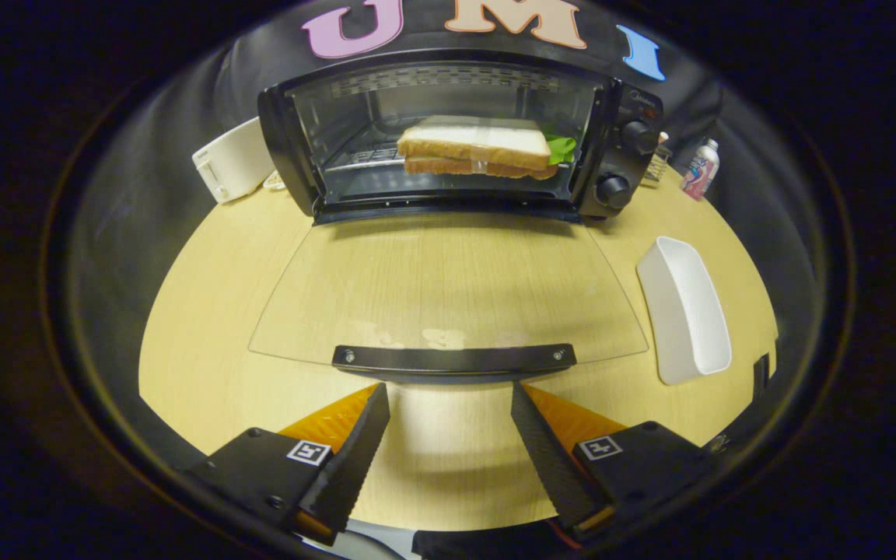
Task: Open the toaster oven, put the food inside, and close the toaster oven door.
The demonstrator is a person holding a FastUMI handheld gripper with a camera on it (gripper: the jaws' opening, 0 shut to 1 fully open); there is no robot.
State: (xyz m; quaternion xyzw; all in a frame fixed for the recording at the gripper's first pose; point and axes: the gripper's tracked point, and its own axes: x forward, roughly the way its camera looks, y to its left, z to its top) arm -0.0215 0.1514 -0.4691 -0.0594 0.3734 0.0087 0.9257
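A black toaster oven (619, 148) stands at the far side of the round wooden table. Its glass door (448, 288) lies folded down flat toward me, with the black door handle (454, 359) at the near edge. Inside, on the wire rack, rests a sandwich (479, 146) of white bread with a green leaf sticking out on its right. My gripper (450, 393) is open, its fingertips just short of the door handle and slightly below it, one to each side of the handle's middle. Nothing is between the fingers.
A white rectangular tray (685, 311) lies on the table (207, 327) right of the open door. A white toaster (234, 159) stands left of the oven. Behind the oven's right side are a small can (701, 169) and a wire holder (656, 165).
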